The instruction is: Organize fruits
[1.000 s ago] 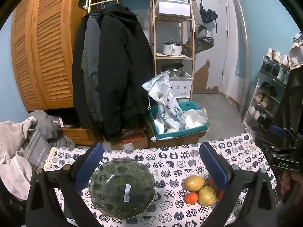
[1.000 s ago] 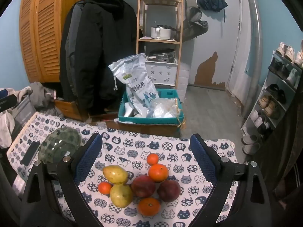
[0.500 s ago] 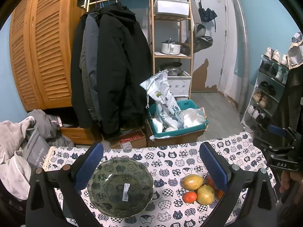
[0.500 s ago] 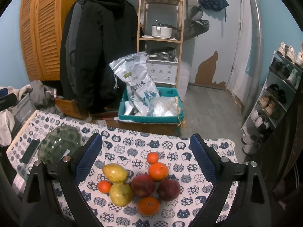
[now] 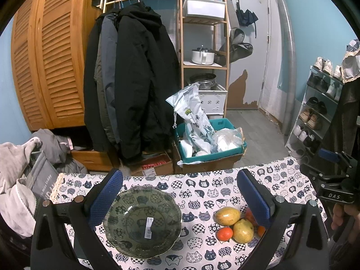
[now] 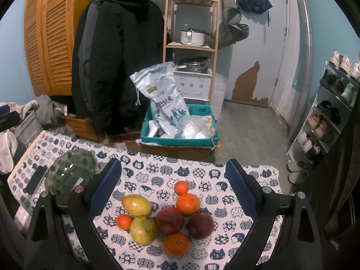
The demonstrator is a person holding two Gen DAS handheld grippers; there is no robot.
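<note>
Both grippers gape – left gripper (image 5: 178,192) over glass bowl (image 5: 142,221), right gripper (image 6: 173,180) over fruit.
Pears (image 6: 136,205), apples (image 6: 170,220), tangerines (image 6: 188,203) bunched on the cat-print cloth (image 6: 157,168); the bowl's barcode sticker (image 5: 148,227) is unreadable.

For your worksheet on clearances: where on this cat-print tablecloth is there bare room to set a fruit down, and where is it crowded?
Bare cloth lies between the green glass bowl and the fruit cluster, and along the far table edge behind the fruit. The cluster itself is crowded, with pieces touching.

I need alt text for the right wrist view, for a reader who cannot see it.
The open right claw hovers over a pile of fruit on a cat-print tablecloth: two pears, two red apples and four oranges. An empty green glass bowl sits at the far left.
</note>
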